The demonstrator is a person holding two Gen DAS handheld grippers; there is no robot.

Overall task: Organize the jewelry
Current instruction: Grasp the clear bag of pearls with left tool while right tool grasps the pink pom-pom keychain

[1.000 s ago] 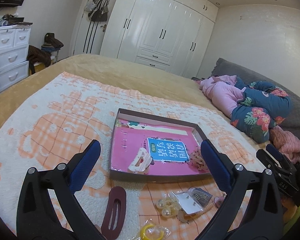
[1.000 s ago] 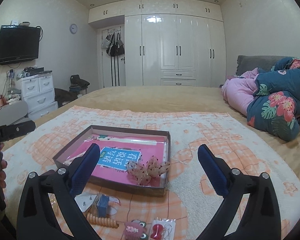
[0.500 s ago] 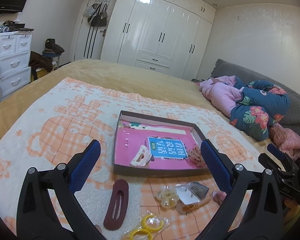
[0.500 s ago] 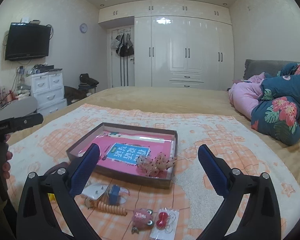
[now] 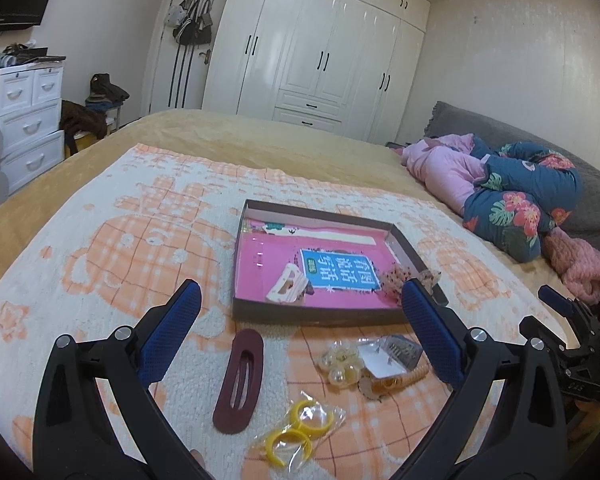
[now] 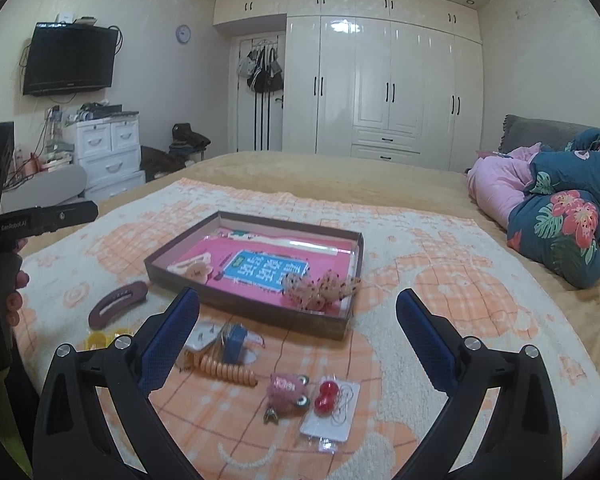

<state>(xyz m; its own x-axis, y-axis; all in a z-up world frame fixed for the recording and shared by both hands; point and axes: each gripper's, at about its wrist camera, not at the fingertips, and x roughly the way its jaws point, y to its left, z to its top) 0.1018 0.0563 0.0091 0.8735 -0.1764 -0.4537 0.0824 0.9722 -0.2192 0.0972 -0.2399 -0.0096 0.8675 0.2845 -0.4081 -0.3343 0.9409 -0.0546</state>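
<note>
The shallow box (image 5: 318, 314) at frame centre holds a pink book (image 5: 332, 268), a cream clip (image 5: 287, 289) and a spotted bow (image 6: 320, 286). Both the left gripper (image 5: 300, 332) and right gripper (image 6: 298, 334) gape wide, holding nothing.

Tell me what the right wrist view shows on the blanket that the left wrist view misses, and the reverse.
Only the right wrist view shows the pink fuzzy charm and the red bead pair on a white card. Only the left wrist view shows the pale yellow bead cluster in clear wrap and fully shows the yellow plastic rings in a bag. Both show the shallow brown box with its pink book, the maroon oval hair clip, the orange coiled hair tie, and both tongs open, holding nothing.
</note>
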